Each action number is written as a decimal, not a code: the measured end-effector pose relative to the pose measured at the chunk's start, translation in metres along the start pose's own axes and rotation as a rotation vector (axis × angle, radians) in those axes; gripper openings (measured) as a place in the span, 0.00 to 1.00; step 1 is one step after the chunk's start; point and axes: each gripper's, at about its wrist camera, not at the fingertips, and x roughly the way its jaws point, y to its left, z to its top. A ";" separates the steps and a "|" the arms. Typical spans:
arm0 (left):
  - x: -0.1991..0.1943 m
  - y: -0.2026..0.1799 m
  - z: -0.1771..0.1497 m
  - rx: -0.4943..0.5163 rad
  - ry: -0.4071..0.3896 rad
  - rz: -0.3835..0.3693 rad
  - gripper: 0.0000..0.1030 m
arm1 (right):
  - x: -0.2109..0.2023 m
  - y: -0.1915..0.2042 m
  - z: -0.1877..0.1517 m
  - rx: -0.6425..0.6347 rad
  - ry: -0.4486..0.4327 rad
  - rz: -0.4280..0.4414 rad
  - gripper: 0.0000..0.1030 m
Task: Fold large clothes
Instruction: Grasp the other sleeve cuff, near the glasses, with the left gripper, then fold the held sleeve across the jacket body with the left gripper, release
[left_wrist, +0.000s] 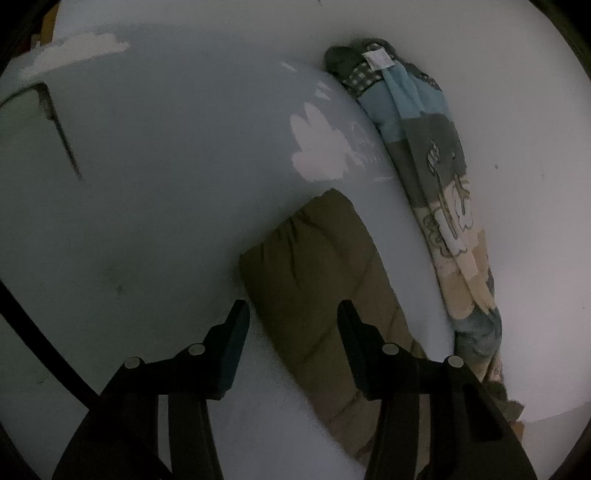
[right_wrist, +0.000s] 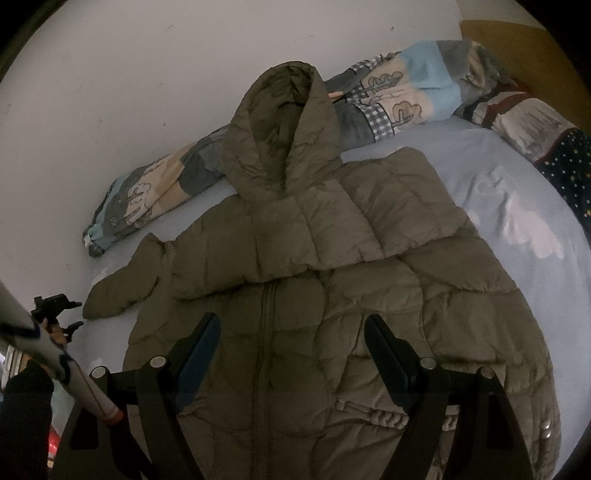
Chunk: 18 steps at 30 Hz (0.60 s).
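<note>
An olive-brown hooded puffer jacket (right_wrist: 314, 266) lies front up on a pale blue bed sheet (right_wrist: 498, 177), zipper closed, hood pointing at the wall. One sleeve is folded across its chest; the other sleeve (right_wrist: 122, 288) sticks out to the left. My right gripper (right_wrist: 291, 325) is open and empty, hovering above the jacket's lower front. In the left wrist view my left gripper (left_wrist: 293, 310) is open and empty, just above the end of a jacket sleeve (left_wrist: 317, 280). The left gripper also shows small at the left edge of the right wrist view (right_wrist: 59, 314).
A rolled patchwork blanket (left_wrist: 443, 192) (right_wrist: 388, 99) lies along the white wall (right_wrist: 129, 74) behind the jacket. A dark star-print quilt (right_wrist: 565, 166) is at the far right. A black cable (left_wrist: 40, 343) crosses the left wrist view.
</note>
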 end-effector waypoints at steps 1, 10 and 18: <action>0.005 0.002 0.001 -0.010 -0.009 -0.005 0.47 | 0.001 0.000 0.000 -0.002 0.001 0.000 0.82; 0.023 0.007 0.006 -0.067 -0.052 -0.051 0.24 | 0.007 0.000 -0.003 -0.019 0.013 -0.015 0.82; -0.019 -0.042 0.000 0.080 -0.076 -0.103 0.19 | 0.004 -0.007 -0.003 0.015 0.003 -0.017 0.82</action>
